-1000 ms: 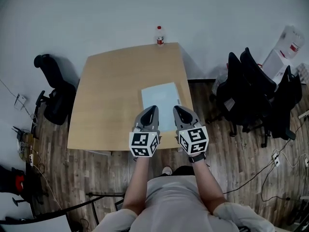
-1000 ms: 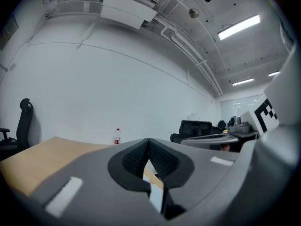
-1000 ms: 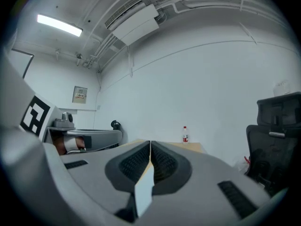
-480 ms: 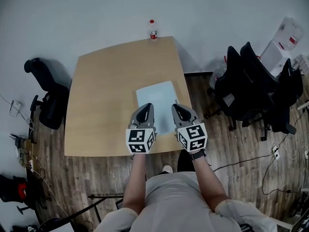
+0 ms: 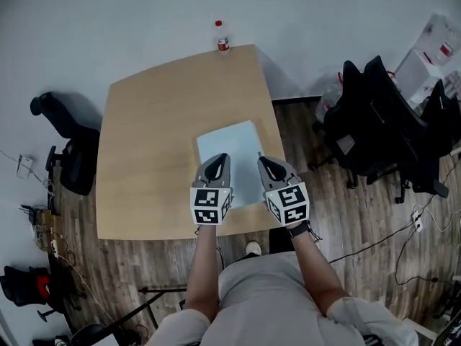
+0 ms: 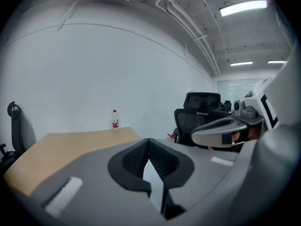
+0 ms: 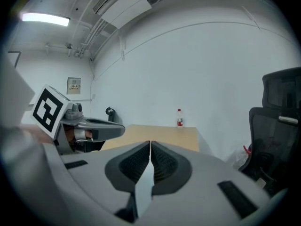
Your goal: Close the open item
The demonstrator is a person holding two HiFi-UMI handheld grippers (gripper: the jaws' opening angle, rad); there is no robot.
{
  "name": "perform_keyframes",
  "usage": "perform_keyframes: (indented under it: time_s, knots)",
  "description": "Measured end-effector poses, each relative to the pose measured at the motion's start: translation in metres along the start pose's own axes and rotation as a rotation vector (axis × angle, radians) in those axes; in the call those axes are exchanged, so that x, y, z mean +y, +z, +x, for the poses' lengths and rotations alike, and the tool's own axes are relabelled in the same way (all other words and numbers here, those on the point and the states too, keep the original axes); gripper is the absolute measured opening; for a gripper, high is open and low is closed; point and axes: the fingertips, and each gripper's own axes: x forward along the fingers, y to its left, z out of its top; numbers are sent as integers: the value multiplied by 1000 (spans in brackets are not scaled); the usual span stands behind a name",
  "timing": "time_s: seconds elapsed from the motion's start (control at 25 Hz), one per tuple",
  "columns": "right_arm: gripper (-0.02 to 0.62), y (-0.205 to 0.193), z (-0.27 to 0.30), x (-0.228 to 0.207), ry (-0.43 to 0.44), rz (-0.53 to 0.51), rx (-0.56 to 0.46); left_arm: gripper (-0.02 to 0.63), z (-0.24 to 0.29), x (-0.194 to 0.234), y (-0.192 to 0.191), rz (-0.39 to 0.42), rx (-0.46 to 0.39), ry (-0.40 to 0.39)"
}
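1. While both hover over the near edge of the desk, left gripper and right gripper have jaws pressed together, empty.
2. Pale flat item lies by the right edge, untouched; closing apparently not started.

- Lighting bright and even. A ceiling strip light is blown out white in the left tool view.
- Head view: faint shadow beside the desk.
- All views fisheye: lines bend, and corners are vignetted dark.
- Left tool and right tool are soft close to the lens; the background is sharper.
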Motion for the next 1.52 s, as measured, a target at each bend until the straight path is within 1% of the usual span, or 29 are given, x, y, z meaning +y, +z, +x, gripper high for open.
perform_keyframes:
  time_s: [0.48, 0.56, 0.72, 0.88, 1.04, 1.28, 1.52]
  knots:
    - [15, -71, 25, -19, 37, 44, 175, 9, 59, -6, -31, 50, 124, -48]
    - [17, -79, 27, -22, 42, 45, 195, 9, 70, -10, -36, 64, 148, -68]
    - [15, -92, 32, -24, 54, 43, 236, 9, 87, -16, -55, 102, 233, -119]
    - [15, -103, 39, -26, 63, 45, 273, 9, 102, -16, -72, 101, 280, -149]
    - [15, -117, 44, -27, 70, 69, 305, 9, 113, -14, -86, 92, 305, -153]
    - [17, -131, 53, -30, 82, 70, 340, 9, 127, -10, -102, 95, 339, -155]
    - [15, -133, 59, -34, 90, 63, 340, 9, 137, -3, -116, 96, 363, -139]
